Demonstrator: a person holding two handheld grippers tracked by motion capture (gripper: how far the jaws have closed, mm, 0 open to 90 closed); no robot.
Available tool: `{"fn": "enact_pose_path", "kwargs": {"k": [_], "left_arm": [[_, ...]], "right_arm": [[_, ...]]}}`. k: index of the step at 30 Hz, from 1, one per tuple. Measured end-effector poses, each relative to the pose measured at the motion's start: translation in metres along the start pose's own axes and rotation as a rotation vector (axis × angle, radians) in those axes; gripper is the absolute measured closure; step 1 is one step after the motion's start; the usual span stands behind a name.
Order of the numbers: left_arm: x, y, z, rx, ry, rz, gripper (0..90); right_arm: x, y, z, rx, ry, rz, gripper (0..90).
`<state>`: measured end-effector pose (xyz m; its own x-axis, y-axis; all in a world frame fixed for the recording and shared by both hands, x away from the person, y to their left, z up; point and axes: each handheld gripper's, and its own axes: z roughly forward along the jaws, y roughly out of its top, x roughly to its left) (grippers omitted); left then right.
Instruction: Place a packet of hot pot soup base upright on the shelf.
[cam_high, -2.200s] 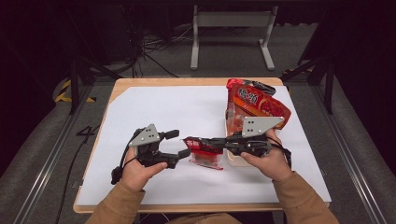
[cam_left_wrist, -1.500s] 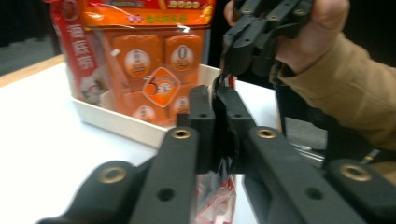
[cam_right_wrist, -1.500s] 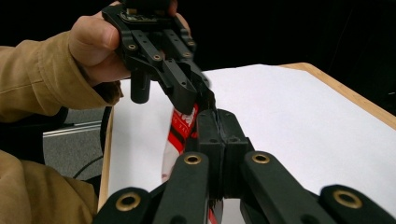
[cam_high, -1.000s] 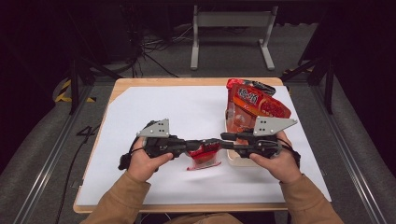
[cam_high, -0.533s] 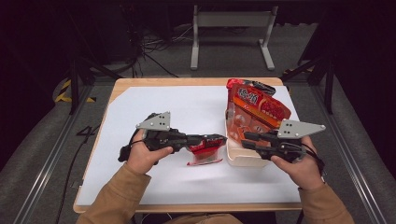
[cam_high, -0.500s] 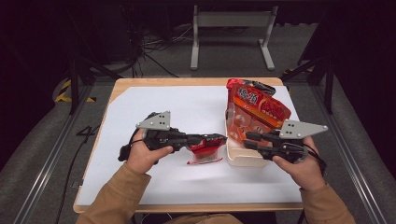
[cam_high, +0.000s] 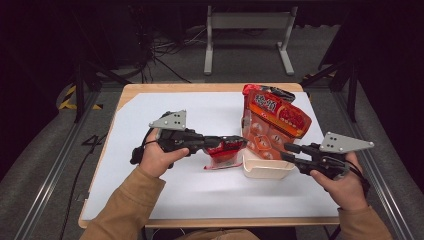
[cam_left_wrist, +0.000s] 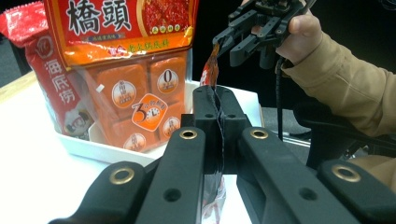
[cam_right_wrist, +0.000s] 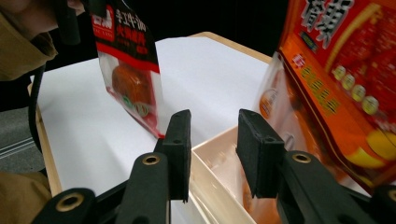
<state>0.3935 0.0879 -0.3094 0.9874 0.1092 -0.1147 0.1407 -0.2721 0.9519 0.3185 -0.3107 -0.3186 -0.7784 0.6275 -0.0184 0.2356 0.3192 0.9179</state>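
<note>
A small red sachet (cam_high: 223, 152) hangs just above the white table, and my left gripper (cam_high: 239, 144) is shut on its top edge. In the left gripper view the black jaws (cam_left_wrist: 215, 95) pinch the thin sachet (cam_left_wrist: 209, 71) edge-on. My right gripper (cam_high: 286, 151) hovers to the right, beside the white box (cam_high: 265, 172), apart from the sachet. Its jaws (cam_right_wrist: 214, 126) have just been opening and nothing is between them. The sachet (cam_right_wrist: 128, 70) dangles to their upper left.
Large orange-red snack bags (cam_high: 276, 119) stand upright in the white box, tall above its rim (cam_right_wrist: 210, 184). White paper (cam_high: 165, 197) covers the wooden table. A metal stand (cam_high: 247, 30) and cables lie on the dark floor behind.
The right gripper has let go of the sachet and drawn away to the right past the box. The left gripper has taken hold of the sachet and lifted it a little.
</note>
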Motion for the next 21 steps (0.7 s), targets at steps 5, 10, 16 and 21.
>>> {"fn": "enact_pose_path", "kwargs": {"k": [5,10,16,21], "left_arm": [[0.002,0.007,-0.001,-0.004,0.008,0.009,89.6],[0.003,0.014,0.004,-0.013,-0.002,0.02,89.6],[0.006,0.022,0.012,-0.023,-0.017,0.037,89.5],[0.005,0.027,0.019,-0.025,-0.027,0.047,89.6]], "right_arm": [[-0.007,-0.011,-0.011,0.021,-0.049,0.024,65.1],[-0.013,-0.019,-0.017,0.04,-0.096,0.034,64.0],[-0.023,-0.028,-0.023,0.075,-0.169,0.051,62.6],[-0.033,-0.034,-0.027,0.086,-0.215,0.078,62.0]]}}
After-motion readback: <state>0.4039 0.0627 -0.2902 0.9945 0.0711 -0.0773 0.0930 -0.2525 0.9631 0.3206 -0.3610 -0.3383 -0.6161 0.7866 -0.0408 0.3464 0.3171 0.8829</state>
